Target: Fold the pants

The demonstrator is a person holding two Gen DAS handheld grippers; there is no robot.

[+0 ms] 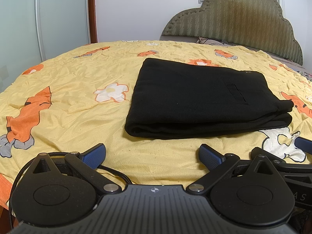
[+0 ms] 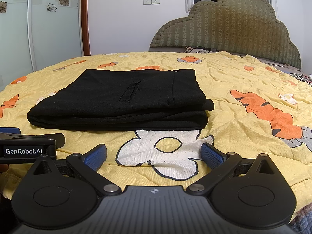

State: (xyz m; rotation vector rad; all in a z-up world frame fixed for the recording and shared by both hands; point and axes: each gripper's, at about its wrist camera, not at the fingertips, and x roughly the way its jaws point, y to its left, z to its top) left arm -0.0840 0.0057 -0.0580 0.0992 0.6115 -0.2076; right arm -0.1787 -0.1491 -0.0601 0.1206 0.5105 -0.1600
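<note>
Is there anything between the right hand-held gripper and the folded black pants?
Only bedsheet: in the right wrist view, a white cartoon print spans from the open right hand-held gripper to the pants.

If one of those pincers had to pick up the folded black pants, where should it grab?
Probably the thick rounded fold edge of the pants nearest the open left gripper, approached low from the front: the layers stack there, giving something to pinch.

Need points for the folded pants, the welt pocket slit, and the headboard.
folded pants (image 1: 185,97), left wrist view, middle of the top layer.
welt pocket slit (image 2: 130,93), right wrist view, centre of the slit on the top layer.
headboard (image 1: 239,21), left wrist view, middle of the padded panel.
</note>
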